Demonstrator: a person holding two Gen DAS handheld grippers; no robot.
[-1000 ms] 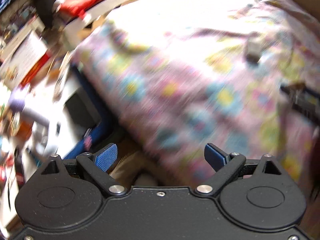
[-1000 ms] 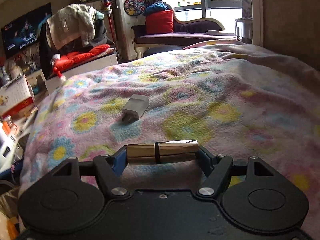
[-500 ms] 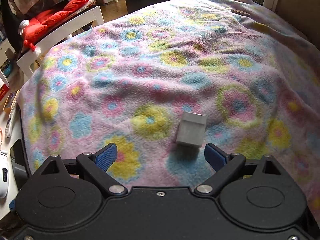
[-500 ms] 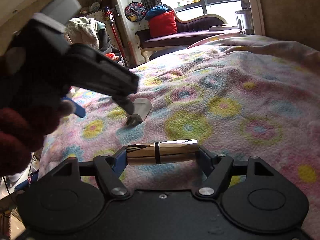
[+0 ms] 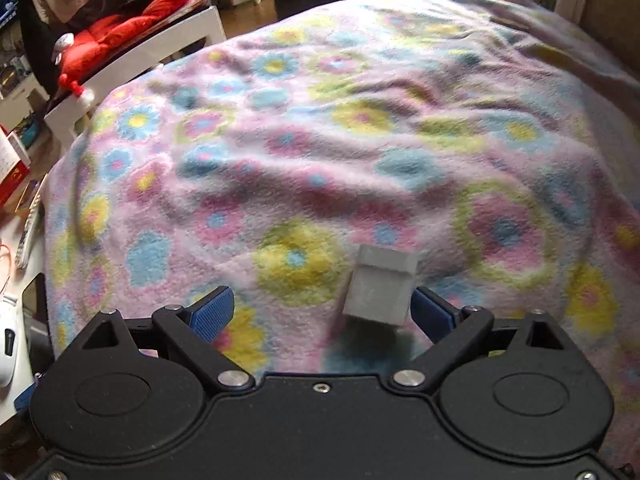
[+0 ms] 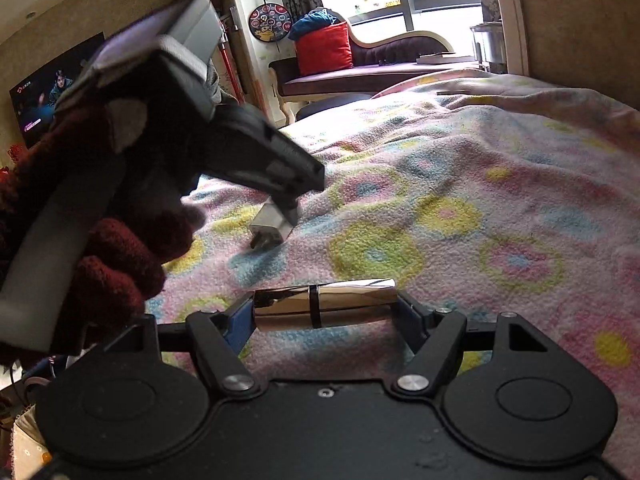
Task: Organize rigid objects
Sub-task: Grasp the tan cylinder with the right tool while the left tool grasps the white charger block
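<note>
Left fingers spread around a plug adapter; right fingers clamped on a shiny tube.

The left gripper (image 5: 322,308) is wide open, its blue pads (image 5: 210,310) well apart, with the grey adapter (image 5: 380,290) lying on the flowered blanket (image 5: 360,140) just beside the right-hand pad. The right gripper (image 6: 324,312) grips a chrome tube (image 6: 326,308) crosswise above the blanket's near edge. A hand in a dark red glove (image 6: 120,264) holds the left gripper.
</note>
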